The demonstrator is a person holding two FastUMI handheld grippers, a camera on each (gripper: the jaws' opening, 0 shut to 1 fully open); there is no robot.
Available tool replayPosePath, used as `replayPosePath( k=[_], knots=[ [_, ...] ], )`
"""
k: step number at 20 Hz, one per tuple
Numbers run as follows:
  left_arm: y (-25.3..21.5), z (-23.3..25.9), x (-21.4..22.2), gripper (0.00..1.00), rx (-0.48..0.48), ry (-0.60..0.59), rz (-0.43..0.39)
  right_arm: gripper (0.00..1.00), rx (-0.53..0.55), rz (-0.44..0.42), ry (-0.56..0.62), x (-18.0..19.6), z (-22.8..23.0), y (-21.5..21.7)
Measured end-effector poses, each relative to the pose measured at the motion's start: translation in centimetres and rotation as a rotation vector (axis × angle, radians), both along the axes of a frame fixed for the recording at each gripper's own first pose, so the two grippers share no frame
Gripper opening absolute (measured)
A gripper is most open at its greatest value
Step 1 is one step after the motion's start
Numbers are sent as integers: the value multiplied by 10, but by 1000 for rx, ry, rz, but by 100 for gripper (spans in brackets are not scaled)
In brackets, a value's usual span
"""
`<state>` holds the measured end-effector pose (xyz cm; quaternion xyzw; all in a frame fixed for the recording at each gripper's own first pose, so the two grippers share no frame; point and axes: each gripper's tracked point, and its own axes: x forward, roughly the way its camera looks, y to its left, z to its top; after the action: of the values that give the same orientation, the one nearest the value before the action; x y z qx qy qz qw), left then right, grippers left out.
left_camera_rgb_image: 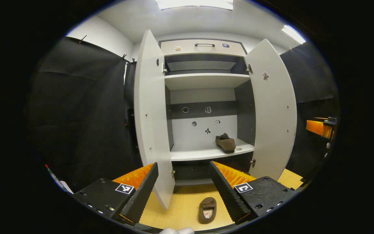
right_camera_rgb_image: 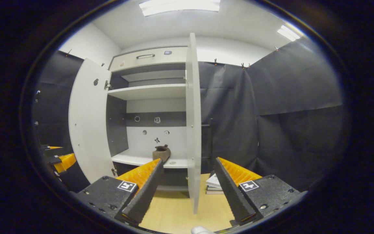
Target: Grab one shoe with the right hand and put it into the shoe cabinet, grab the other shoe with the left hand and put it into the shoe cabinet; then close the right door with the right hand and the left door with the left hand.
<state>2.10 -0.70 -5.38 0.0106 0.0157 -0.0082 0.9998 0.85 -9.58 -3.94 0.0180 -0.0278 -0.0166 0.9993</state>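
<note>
Shoe (left_camera_rgb_image: pixel 207 210) on the floor (left_camera_rgb_image: pixel 180 208) lies lengthwise between our left gripper's (left_camera_rgb_image: pixel 184 191) released jaws; the second shoe (left_camera_rgb_image: pixel 225 143) sits on the cabinet shelf (left_camera_rgb_image: pixel 203 153). Our right gripper (right_camera_rgb_image: pixel 188 188) hangs empty, jaws apart.

Ahead of the left gripper's fingers (left_camera_rgb_image: pixel 229 195) the shoe cabinet (left_camera_rgb_image: pixel 203 97) is standing with both doors swung out. One shoe (left_camera_rgb_image: pixel 225 143) is sitting on the lower shelf (left_camera_rgb_image: pixel 200 153), toward its right end — the other shoe (left_camera_rgb_image: pixel 207 210) is lying on the floor (left_camera_rgb_image: pixel 180 208) between the fingers. In the right gripper view, a stack of books (right_camera_rgb_image: pixel 214 186) is resting on the floor beyond the right door (right_camera_rgb_image: pixel 193 123), between that gripper's fingers (right_camera_rgb_image: pixel 235 195).
</note>
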Motion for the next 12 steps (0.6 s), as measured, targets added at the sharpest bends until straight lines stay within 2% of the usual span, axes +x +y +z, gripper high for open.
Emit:
replayPosePath(
  k=[3, 5, 9, 12],
  knots=[
    [-17, -15, 18, 96, 7, 14, -19, 98, -12, 8, 22, 8, -9, -14],
    [-36, -42, 27, 96, 3, 38, -61, 100, -2, 47, 54, 14, -20, -11],
    [-56, -131, 37, 96, -7, 159, -107, 100, 1, 83, 111, 26, -42, -6],
    [-59, -221, 42, 96, -17, 320, -122, 100, 11, 106, 152, 29, -55, 2]
  ],
)
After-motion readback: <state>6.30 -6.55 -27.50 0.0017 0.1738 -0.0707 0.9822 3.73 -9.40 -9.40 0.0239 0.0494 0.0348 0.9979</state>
